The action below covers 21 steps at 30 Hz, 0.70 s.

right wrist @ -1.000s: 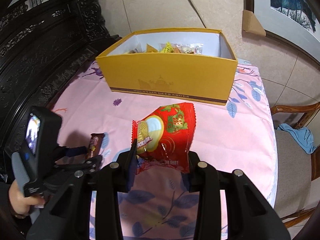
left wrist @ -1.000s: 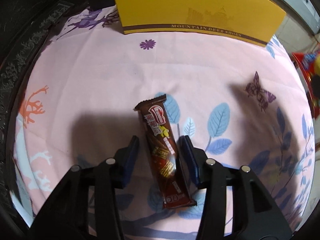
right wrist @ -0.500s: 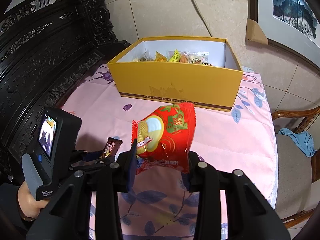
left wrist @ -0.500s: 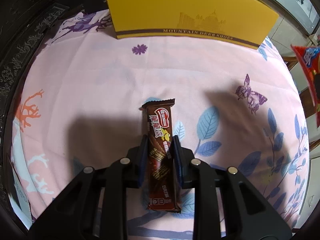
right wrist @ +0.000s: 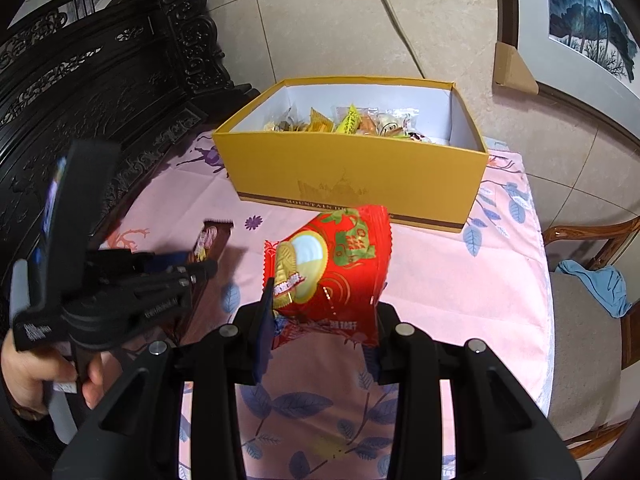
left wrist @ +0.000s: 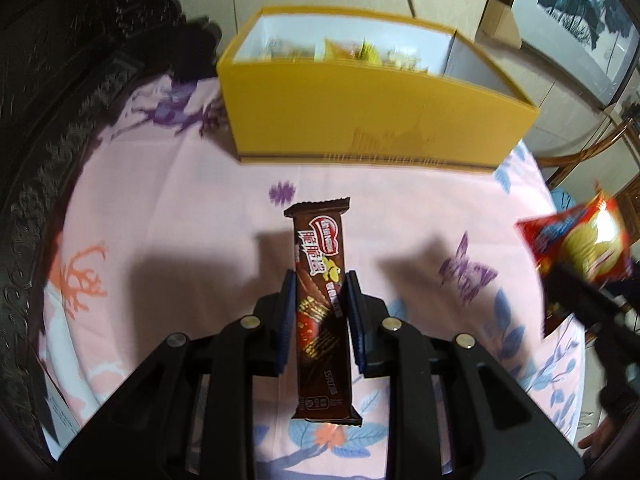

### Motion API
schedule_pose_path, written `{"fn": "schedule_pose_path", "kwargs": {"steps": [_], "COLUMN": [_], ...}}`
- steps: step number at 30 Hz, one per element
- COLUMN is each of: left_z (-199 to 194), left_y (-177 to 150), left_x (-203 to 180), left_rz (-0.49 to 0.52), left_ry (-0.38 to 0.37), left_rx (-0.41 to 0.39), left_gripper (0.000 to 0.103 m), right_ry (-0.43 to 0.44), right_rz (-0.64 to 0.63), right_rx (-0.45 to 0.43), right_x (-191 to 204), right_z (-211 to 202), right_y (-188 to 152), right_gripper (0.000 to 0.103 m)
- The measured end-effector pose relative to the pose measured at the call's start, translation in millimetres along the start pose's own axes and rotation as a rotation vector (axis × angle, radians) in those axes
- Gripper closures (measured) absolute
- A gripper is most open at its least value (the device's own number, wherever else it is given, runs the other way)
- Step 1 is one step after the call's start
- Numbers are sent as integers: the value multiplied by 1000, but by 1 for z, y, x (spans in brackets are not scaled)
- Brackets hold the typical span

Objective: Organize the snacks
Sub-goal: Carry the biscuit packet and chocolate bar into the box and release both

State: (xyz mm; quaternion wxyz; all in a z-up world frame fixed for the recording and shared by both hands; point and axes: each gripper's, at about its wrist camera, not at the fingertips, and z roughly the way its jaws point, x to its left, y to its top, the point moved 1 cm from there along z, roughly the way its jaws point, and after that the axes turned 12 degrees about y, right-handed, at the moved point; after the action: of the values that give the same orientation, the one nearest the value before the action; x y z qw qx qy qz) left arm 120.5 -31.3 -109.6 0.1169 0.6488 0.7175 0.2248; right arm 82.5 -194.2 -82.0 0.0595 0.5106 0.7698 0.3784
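My left gripper (left wrist: 319, 280) is shut on a brown wafer bar (left wrist: 322, 280) and holds it above the pink tablecloth (left wrist: 180, 220). The bar also shows in the right wrist view (right wrist: 206, 242), in the left gripper (right wrist: 200, 270). My right gripper (right wrist: 322, 300) is shut on a red snack bag (right wrist: 332, 268), held in the air; the bag shows at the right edge of the left wrist view (left wrist: 580, 244). An open yellow box (right wrist: 352, 168) with several snacks inside stands at the far side of the table (left wrist: 376, 120).
Dark carved wooden furniture (right wrist: 80, 92) stands along the left. A wooden chair (right wrist: 588, 304) with a blue cloth (right wrist: 596, 284) on its seat stands at the right of the table. A framed picture (right wrist: 588, 24) leans against the wall.
My left gripper closed on the wafer bar and lifted it off the cloth. Both grippers rose, and the inside of the yellow box now shows in the left wrist view.
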Motion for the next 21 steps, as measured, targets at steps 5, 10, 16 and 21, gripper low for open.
{"fn": "schedule_pose_path", "kwargs": {"steps": [5, 10, 16, 21], "left_z": [-8, -4, 3, 13], "left_y": [39, 106, 183, 214], "left_x": [0, 0, -8, -9], "left_rz": [-15, -34, 1, 8], "left_ry": [-13, -13, 34, 42], "left_rx": [-46, -74, -139, -148], "left_gripper": [79, 79, 79, 79], "right_ry": [-6, -1, -27, -56], "right_rz": [16, 48, 93, 104], "right_rx": [-7, -31, -61, -61], "right_x": [-7, -20, -44, -64], "right_z": [3, 16, 38, 55], "right_y": [18, 69, 143, 178], "right_gripper": [65, 65, 65, 65]}}
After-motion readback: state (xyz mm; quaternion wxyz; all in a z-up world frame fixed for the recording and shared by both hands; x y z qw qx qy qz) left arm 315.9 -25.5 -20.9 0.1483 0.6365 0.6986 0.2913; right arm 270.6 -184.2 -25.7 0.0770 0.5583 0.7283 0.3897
